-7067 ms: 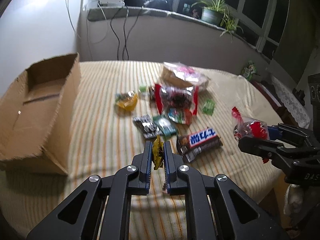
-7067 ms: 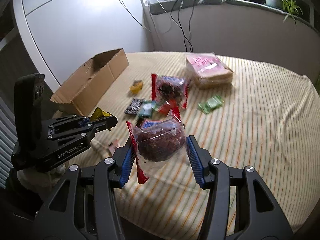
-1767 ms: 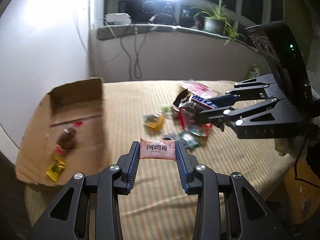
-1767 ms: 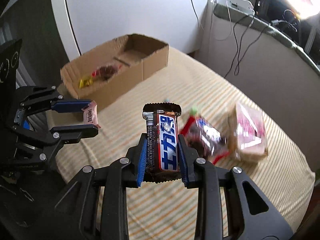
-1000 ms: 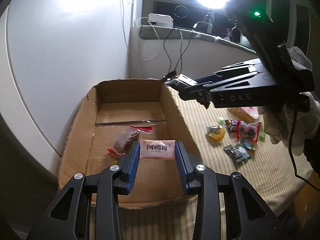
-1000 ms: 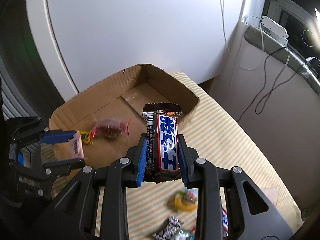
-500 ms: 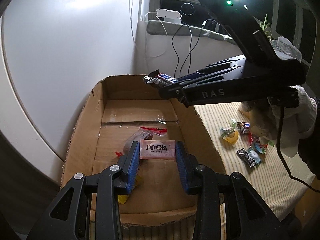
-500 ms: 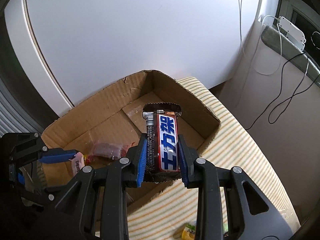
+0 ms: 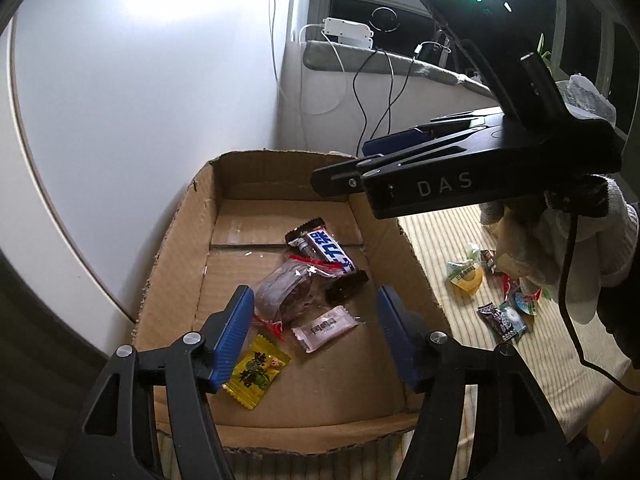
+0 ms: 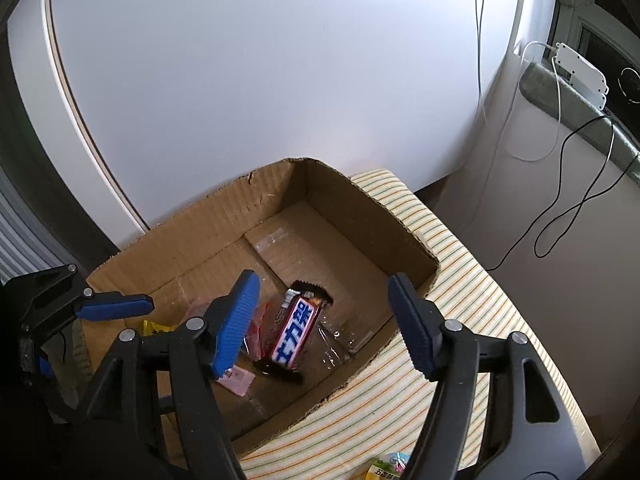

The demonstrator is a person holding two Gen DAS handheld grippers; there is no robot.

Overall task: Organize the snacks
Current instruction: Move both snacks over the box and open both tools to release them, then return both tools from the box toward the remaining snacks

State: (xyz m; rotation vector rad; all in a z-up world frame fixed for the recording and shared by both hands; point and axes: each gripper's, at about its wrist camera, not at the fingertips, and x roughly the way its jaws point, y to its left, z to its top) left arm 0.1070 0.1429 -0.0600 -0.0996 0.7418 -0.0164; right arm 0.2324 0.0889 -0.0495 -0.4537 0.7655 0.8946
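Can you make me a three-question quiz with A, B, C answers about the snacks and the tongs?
1. Where is the chocolate bar?
A. In the box
B. On the striped cloth
C. In the right tongs

2. How many snacks lie in the box?
A. Two
B. Four
C. Six

3. How are the left tongs?
A. Shut on the pink packet
B. Shut on nothing
C. Open

Answers:
1 A, the bar lies on the box floor, partly on the brown bun.
2 B: bar, bun, pink packet, yellow candy.
3 C, the blue pads stand wide apart with nothing between them.
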